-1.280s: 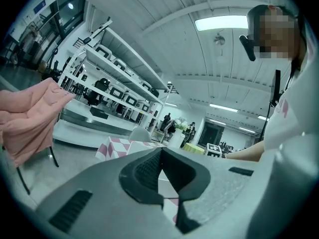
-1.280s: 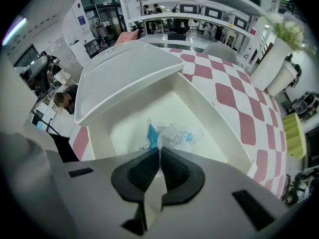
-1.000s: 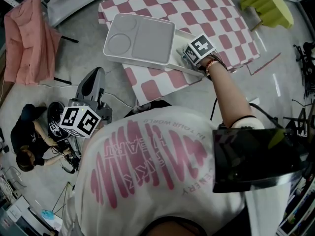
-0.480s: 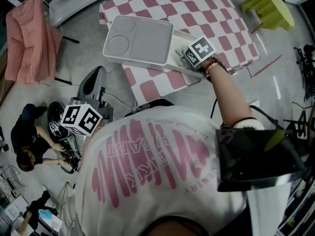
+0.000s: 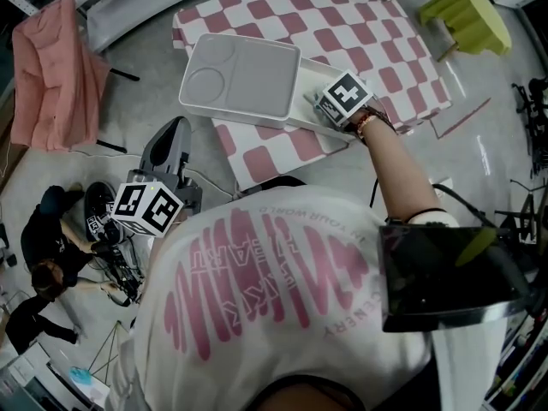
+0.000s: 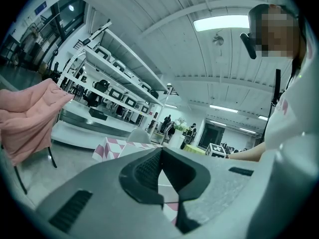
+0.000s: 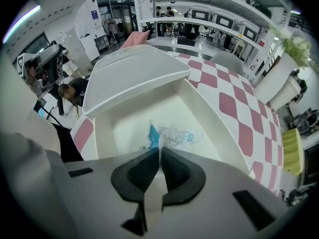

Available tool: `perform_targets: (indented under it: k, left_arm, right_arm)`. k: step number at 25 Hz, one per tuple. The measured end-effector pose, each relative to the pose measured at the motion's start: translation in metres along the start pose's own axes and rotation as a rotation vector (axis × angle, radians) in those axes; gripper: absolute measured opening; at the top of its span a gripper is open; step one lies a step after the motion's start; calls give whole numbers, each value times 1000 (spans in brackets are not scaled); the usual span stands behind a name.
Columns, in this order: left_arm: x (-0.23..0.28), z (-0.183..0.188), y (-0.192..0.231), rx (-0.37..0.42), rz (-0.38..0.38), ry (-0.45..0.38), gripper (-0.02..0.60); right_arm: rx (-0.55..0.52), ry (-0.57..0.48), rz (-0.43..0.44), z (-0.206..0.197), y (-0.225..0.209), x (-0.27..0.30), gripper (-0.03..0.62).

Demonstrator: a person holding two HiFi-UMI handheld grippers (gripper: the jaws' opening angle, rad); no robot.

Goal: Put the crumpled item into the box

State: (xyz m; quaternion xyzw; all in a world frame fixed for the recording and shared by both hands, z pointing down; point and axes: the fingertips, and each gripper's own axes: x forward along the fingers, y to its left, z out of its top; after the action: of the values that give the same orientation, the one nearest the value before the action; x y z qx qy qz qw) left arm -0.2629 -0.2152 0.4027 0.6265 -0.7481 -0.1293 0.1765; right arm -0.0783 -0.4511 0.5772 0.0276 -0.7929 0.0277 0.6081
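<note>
**Desk:** Where did the crumpled wrapper (image 7: 172, 133) lie?

**Photographer:** On the floor of the open white box (image 7: 212, 116). The box stood on the pink-and-white checked worktop (image 7: 234, 108), at 12 o'clock from the person. Its lid (image 7: 134, 76) was tipped back toward 10 o'clock in the right gripper view.

**Desk:** And the right gripper (image 7: 159, 151)?

**Photographer:** It reached down into the box with its jaws pressed together on the near edge of the clear-and-blue wrapper.

**Desk:** What of the left gripper (image 6: 160, 151)?

**Photographer:** It was held low at the person's 9 o'clock, off the worktop, pointing out across the hall. Its jaws were together with nothing between them.

**Desk:** Anything else in frame?

**Photographer:** A pink cloth (image 6: 25, 118) hung at 9 o'clock in the left gripper view, well apart from the worktop.
</note>
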Motion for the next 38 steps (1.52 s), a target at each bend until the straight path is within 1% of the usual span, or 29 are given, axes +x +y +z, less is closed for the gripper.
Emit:
perform_targets:
  k: [9,16,25,30,35,38]
  left_arm:
    - [3,-1,-3,2,1,3,6]
    - [2,0,-7,1,1,8,6]
    - [-7,7,-4,10,8,-10,6]
    - [-15,9,-3,10,18,-19,6]
    - [-25,12,-4,7,21,-22,6]
    - [-31,15,-2,5,23,-25,6]
  right_arm:
    - [13,-29,24,-1,0,-2,12]
    - [2,-35,21,-1,0,-4,18]
    - [1,-37,-1,0,-1,-4,29]
    - [3,-35,-19,-4,-2,-7,55]
    - [29,-38,-31,-11,-2,-12,80]
    - [66,-69,-53,-11,-7,-18,87]
